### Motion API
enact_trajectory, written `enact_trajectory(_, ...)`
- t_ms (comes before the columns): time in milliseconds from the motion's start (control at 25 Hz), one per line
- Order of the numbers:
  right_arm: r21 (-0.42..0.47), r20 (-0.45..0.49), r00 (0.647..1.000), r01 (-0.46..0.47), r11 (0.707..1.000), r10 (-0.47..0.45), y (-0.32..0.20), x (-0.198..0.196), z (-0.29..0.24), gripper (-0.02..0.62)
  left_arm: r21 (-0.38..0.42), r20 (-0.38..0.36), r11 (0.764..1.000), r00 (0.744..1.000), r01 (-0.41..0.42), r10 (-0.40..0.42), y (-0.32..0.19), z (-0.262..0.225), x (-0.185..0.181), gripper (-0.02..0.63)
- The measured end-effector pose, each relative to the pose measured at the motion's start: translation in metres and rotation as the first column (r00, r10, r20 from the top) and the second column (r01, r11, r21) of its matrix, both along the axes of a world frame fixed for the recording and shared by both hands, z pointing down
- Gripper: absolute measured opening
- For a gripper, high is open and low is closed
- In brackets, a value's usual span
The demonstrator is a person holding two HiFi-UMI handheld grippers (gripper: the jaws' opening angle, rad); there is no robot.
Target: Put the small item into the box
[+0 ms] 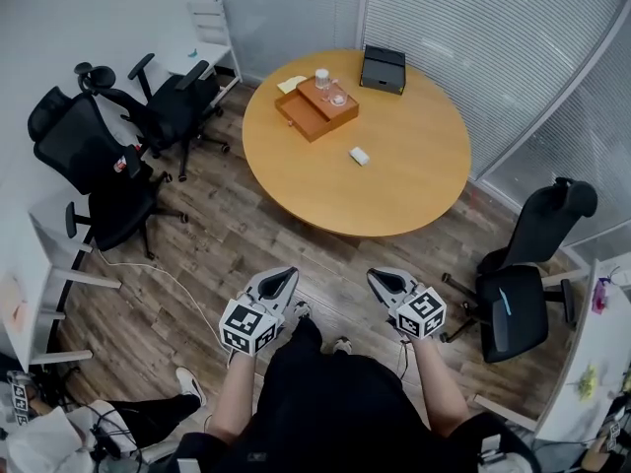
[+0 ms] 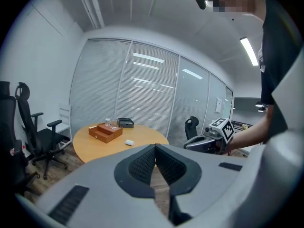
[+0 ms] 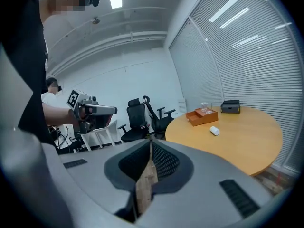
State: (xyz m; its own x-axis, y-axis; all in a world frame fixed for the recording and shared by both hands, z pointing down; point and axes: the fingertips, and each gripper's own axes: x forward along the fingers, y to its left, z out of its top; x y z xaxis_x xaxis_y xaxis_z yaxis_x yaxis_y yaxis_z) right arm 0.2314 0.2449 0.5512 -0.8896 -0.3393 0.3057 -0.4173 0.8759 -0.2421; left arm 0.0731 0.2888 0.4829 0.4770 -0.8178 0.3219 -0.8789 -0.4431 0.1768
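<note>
- Jaws on both my left gripper [image 1: 280, 282] and right gripper [image 1: 387, 282] closed, empty.
- White small item [image 1: 359, 156] lies on round table [image 1: 394, 200], near orange box [image 1: 314, 111], not touching.

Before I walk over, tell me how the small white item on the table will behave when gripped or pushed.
The small white item looks compact and rounded, so probably light and rigid. On the smooth table it may slide or roll if nudged. Fragility cannot be judged at this size.
</note>
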Motion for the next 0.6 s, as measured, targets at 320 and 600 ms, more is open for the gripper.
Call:
enact_trajectory(320, 0.012, -0.03, 1.0, -0.002, 1.0, 0.003, -0.024, -0.054, 0.003, 0.011, -0.104, 0.017, 0.994, 0.999, -0.037, 0.039, -0.025, 0.052, -0.052, 0.006)
enact_trajectory(600, 0.026, -0.025, 0.999, -0.047, 0.999, 0.047, -0.05, -0.092, -0.003, 0.011, -0.102, -0.005, 0.992, 0.998, -0.068, 0.068, -0.044, 0.053, -0.09, 0.007)
